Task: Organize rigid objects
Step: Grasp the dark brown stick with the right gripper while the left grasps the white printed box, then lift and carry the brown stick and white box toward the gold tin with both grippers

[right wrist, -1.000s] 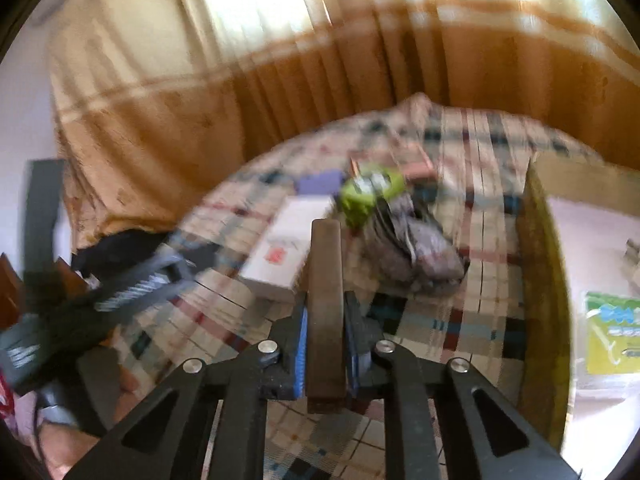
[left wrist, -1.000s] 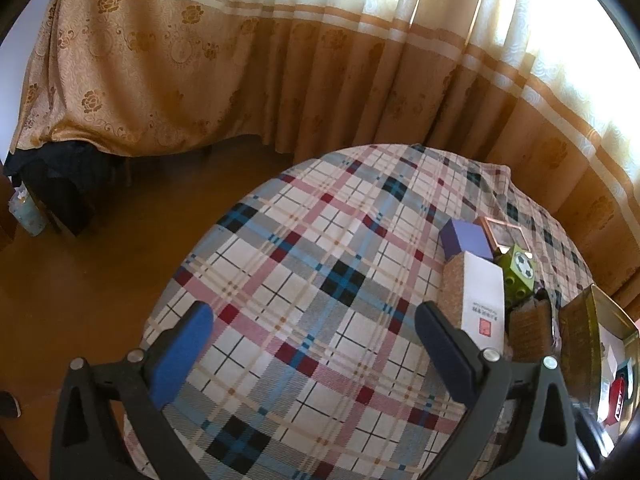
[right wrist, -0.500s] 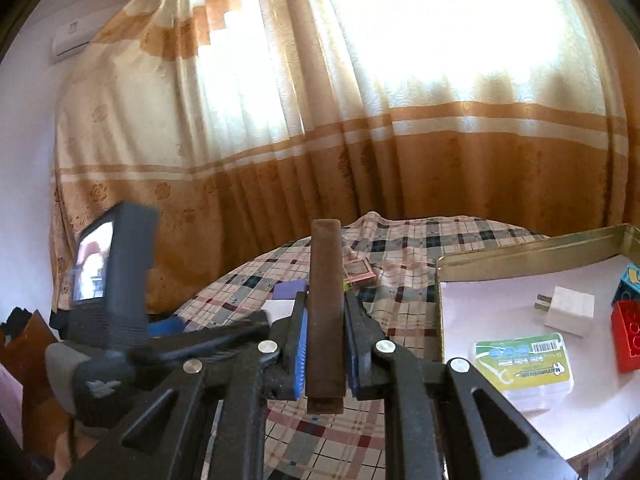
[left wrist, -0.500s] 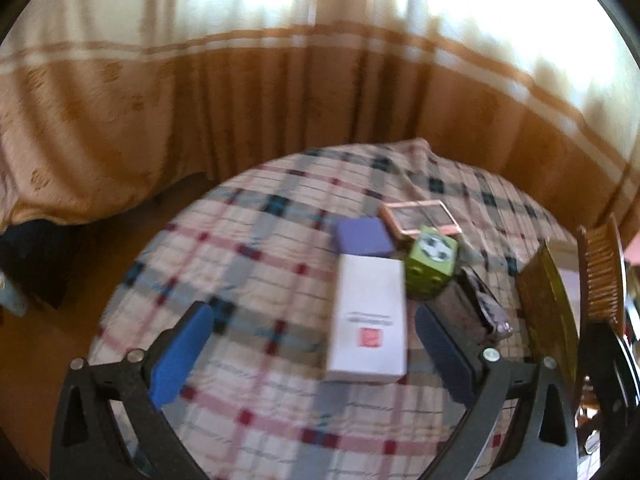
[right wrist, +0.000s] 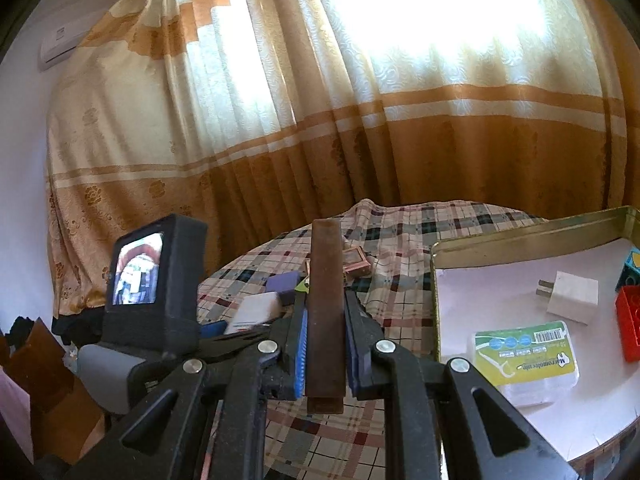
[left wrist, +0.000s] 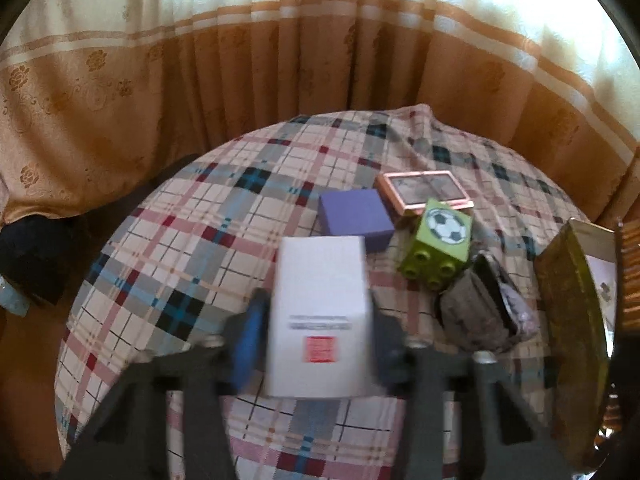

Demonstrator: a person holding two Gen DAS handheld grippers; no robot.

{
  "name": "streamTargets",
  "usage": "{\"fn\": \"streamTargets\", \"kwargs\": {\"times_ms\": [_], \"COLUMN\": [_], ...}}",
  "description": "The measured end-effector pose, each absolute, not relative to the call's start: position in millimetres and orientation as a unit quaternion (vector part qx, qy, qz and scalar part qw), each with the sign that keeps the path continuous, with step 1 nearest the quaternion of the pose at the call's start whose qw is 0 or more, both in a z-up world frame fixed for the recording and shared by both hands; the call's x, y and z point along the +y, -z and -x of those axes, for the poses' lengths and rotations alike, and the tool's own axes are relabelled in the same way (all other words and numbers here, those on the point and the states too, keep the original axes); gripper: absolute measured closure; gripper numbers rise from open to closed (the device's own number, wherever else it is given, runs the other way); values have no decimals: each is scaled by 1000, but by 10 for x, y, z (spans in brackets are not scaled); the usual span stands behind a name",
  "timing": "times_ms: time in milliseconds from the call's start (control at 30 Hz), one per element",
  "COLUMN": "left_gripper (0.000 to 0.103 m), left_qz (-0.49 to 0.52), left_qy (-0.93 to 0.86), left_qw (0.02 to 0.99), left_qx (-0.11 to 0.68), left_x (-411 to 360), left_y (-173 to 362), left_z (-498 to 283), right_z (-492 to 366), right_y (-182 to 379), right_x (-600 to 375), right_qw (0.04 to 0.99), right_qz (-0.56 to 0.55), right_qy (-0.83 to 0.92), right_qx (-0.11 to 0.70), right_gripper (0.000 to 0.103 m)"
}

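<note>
Left hand-held gripper [left wrist: 316, 350] has the white box [left wrist: 320, 320] dead centre between its fingers, jaws closing on it; the blur hides whether the pads are touching yet. The box lies flat on the plaid-covered counter [left wrist: 192, 248], long axis running straight away from the gripper, so the fingers flank its long sides, which looks like the right approach for a pinch across the short width. Beyond its far end: purple box [left wrist: 354, 216] touching or just short of it, pink-framed tablet [left wrist: 424, 192] further out, green football block [left wrist: 440, 244] and a grey pouch [left wrist: 484, 312] off to the gripper's right. Right hand-held gripper [right wrist: 325, 354] is pressed together on a brown wooden strip [right wrist: 326, 308], held edge-on and pointing forward. The gold tin tray [right wrist: 520, 232] sits to its right, near; in it are a white plug adapter [right wrist: 572, 292], a floss-pick pack [right wrist: 528, 360] and a red block [right wrist: 630, 320], with something teal at the frame edge. The tray is the likely drop spot, and the right hand is nearer to it.
</note>
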State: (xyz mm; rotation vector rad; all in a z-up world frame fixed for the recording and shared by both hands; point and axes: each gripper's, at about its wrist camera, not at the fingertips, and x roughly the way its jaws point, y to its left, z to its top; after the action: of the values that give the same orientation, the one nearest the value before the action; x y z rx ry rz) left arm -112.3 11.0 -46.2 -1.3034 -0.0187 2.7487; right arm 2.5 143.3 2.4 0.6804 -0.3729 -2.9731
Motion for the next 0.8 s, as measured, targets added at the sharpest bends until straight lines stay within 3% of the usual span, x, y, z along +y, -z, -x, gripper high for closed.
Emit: {"fn": "streamTargets", "kwargs": {"times_ms": [367,800], "left_gripper": [62,62], "left_qz": [389,398], "left_qy": [-914,-909], "left_qw": [43,37], "left_qx": [-108,-119], "left_x": [-228,-269], "left_y": [398,424], "left_z": [1019,1059], "right_z": [-31,-14], "right_y": [-26,-15], "right_x": [1431,1407], "right_qw": [27,24], "right_qz": [-226,-233], "right_qy": [966,966], "right_qx": [-120,-113], "right_gripper": [86,86]}}
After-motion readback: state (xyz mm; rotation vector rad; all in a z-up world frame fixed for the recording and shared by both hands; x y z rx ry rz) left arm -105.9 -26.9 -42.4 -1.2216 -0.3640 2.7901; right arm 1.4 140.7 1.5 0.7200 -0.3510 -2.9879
